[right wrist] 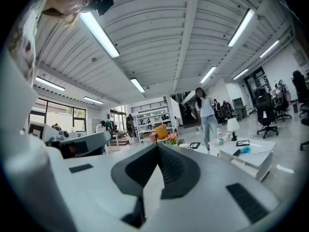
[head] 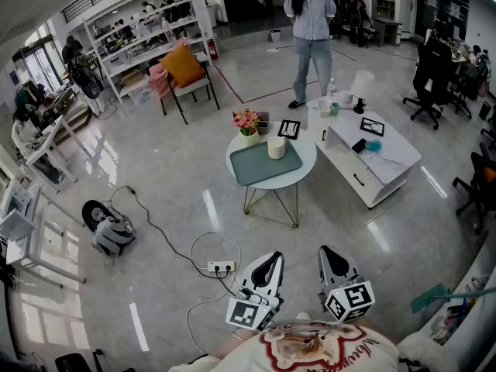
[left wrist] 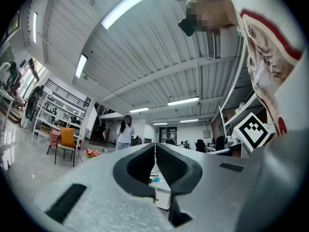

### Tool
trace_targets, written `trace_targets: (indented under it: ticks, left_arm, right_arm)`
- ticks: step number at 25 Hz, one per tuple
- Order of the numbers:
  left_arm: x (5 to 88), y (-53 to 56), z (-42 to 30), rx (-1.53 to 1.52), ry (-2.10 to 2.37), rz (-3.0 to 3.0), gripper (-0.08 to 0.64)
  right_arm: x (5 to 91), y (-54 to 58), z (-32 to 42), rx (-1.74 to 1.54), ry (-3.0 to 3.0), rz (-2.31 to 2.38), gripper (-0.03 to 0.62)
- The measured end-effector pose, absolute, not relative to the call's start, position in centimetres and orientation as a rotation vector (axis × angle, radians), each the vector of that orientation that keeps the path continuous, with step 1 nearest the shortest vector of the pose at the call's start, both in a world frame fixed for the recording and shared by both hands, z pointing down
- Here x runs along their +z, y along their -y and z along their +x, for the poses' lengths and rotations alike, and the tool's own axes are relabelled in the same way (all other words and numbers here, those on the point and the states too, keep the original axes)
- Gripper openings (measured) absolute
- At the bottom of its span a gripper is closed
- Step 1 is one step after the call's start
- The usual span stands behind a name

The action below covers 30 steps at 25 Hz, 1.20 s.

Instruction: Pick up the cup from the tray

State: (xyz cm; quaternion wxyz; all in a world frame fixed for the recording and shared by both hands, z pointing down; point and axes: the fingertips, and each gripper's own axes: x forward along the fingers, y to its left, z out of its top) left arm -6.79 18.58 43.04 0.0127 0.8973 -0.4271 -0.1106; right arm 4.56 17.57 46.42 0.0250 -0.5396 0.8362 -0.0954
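Jaws first: on the left gripper (head: 267, 263) they are pressed together at the tips with nothing between them, which I read clearly in the left gripper view (left wrist: 155, 146). On the right gripper (head: 332, 256) they are likewise clenched and empty, tips meeting in its own view (right wrist: 157, 148). Both grippers sit low in the head view, close to my operator's body, side by side over the bare floor (head: 387, 239) and well apart from the work.

Scanning the room from the left, I see shelving (head: 147, 25) along the far wall, then a chair with an orange cushion (head: 184, 67). A power strip (head: 221, 266) lies on the floor just left of the left gripper, its cord looping away.

Near the middle stands the round table (head: 308, 161). A small vase of flowers (head: 246, 122) sits at its far left edge. The green tray (head: 260, 169) lies across the table top, and the cup (head: 276, 147), white and upright, stands on the tray's far right corner. Just beyond the cup a small black picture frame (head: 289, 129) leans upright.

Behind the table a person (head: 311, 29) stands facing this way. To the right is a white low table (head: 380, 169) carrying a white lamp (head: 361, 85), and further right a black office chair (head: 430, 80).
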Motion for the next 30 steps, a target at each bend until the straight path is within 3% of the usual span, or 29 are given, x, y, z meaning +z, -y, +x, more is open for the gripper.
trace_targets:
  ticks: [16, 30]
  left_arm:
    - [43.5, -17.9, -6.0, -0.368, 1.354, 2.828, 0.018]
    - [43.1, -17.9, -1.1, -0.370, 1.360, 2.782, 0.018]
  right_arm:
    - [46.2, -17.2, 5.7, -0.247, -2.569, -1.669, 0.028]
    - [45.1, -16.3, 10.3, -0.209, -2.542, -1.642, 0.028]
